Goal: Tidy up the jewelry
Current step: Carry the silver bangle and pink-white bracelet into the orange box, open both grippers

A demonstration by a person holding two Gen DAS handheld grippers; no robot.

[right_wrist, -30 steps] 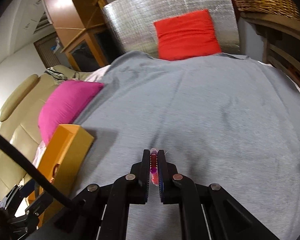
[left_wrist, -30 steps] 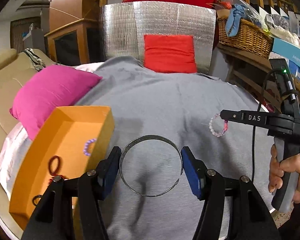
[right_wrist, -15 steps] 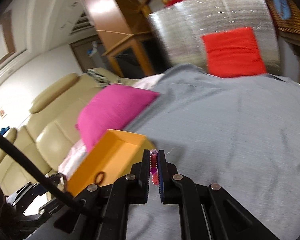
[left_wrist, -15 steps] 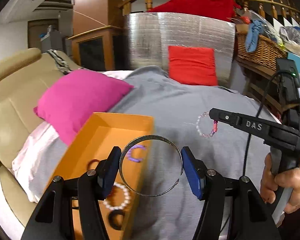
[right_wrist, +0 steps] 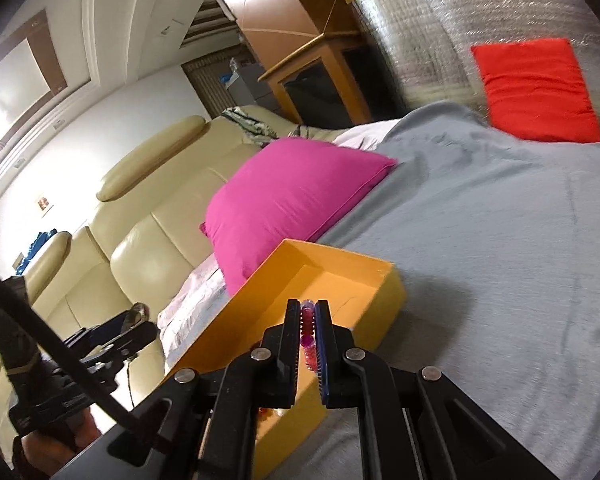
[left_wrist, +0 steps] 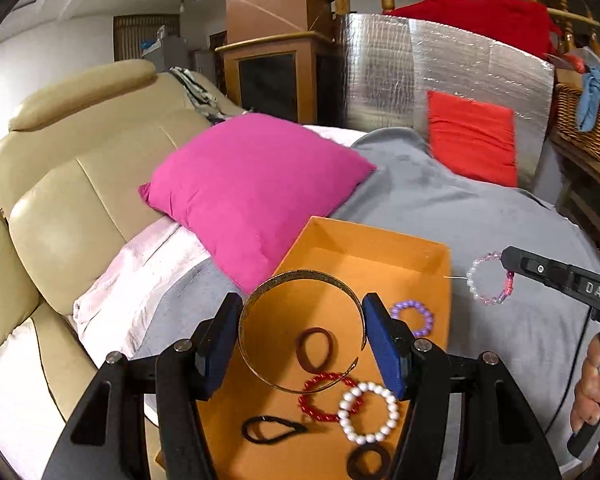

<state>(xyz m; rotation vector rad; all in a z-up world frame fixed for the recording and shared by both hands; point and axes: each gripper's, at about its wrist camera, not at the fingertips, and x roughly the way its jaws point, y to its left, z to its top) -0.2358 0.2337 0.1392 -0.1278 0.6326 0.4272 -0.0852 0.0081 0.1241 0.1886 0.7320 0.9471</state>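
My left gripper (left_wrist: 302, 332) is shut on a thin metal bangle (left_wrist: 296, 276), held above the orange box (left_wrist: 380, 256). Inside the box lie a purple bead bracelet (left_wrist: 414, 316), a red bead bracelet (left_wrist: 324, 398), a white pearl bracelet (left_wrist: 368, 412) and several dark hair ties (left_wrist: 314, 348). My right gripper (right_wrist: 309, 318) is shut on a pink and clear bead bracelet (right_wrist: 307, 326), held over the box's near wall (right_wrist: 356, 280). In the left wrist view that bracelet (left_wrist: 488, 284) hangs from the right gripper just right of the box.
The box sits on a grey blanket (left_wrist: 480, 216). A magenta cushion (left_wrist: 252, 184) lies behind the box, against a beige sofa (left_wrist: 80, 184). A red cushion (left_wrist: 472, 144) leans on a silver foil panel (left_wrist: 400, 72). A wicker basket (left_wrist: 588, 120) stands at the right.
Both grippers have swung left toward the orange box. The bangle now hangs over the box instead of over the blanket. The right gripper with the bead bracelet has come up to the box's side.
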